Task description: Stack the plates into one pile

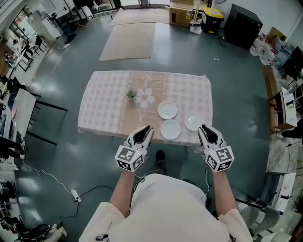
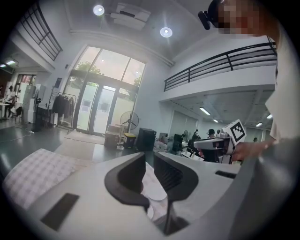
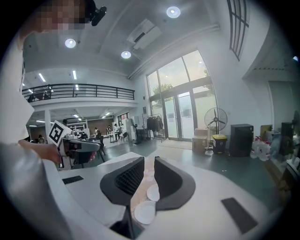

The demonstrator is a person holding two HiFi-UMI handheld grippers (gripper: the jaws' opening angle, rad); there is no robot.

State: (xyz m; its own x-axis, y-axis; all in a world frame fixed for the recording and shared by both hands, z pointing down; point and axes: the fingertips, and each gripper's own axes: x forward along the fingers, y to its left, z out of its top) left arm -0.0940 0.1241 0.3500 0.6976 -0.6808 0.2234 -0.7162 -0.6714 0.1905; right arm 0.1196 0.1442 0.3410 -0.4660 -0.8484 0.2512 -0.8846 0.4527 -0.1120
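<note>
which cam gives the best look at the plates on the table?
Head view. All three plates show whole from above, lying apart on the checked tablecloth. The right gripper view catches only two, partly cut off by its jaws; the left gripper view shows just slivers of plate between its jaws.

Checked tablecloth [image 1: 102,108] w/ small plant [image 1: 131,94], cardboard box [image 1: 181,13] behind, floor mat [image 1: 128,41]

Three white plates [image 1: 170,129] crowd the table's [image 1: 102,108] near right corner; a small plant [image 1: 131,94] stands mid-table; the left half lies open.
</note>
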